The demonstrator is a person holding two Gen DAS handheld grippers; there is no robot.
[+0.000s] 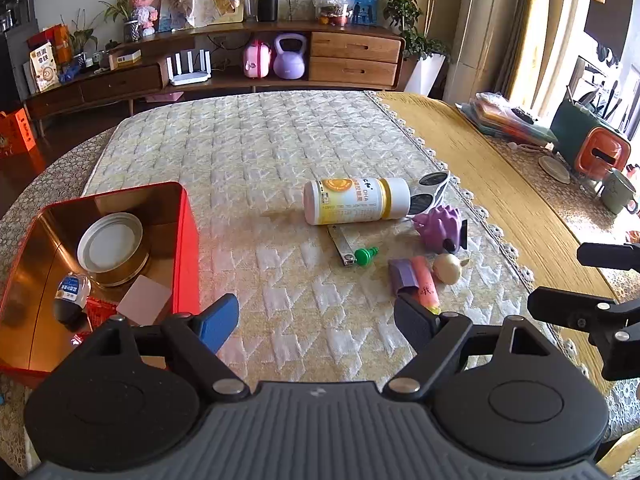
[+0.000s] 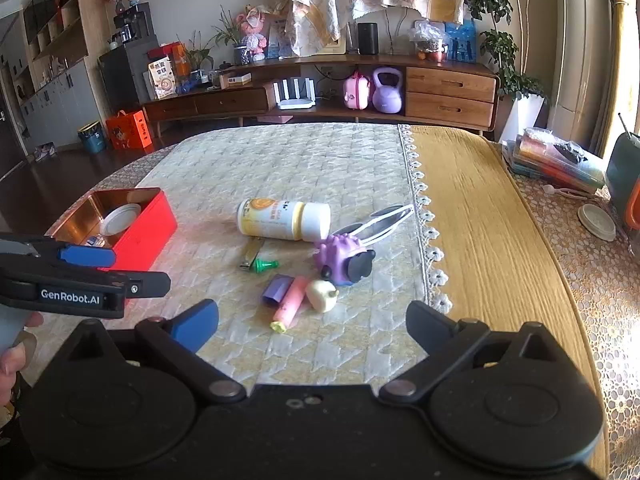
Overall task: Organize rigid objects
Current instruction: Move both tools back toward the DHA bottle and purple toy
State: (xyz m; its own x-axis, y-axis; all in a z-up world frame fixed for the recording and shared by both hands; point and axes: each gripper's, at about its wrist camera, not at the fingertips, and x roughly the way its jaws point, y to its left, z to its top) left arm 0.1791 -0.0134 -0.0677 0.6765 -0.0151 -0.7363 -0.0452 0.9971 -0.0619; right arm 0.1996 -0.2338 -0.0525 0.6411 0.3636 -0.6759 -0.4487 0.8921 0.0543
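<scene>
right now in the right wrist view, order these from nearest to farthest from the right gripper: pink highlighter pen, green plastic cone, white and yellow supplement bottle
1. Pink highlighter pen, just ahead of the right gripper, between its open fingers.
2. Green plastic cone, further out, slightly left, beside the metal nail clipper.
3. White and yellow supplement bottle, lying on its side beyond both.

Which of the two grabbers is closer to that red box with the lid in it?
Left. The left gripper hangs open right beside the red box, near its corner. The right gripper is open farther away, in front of the small toys, with the left one between it and the box.
</scene>
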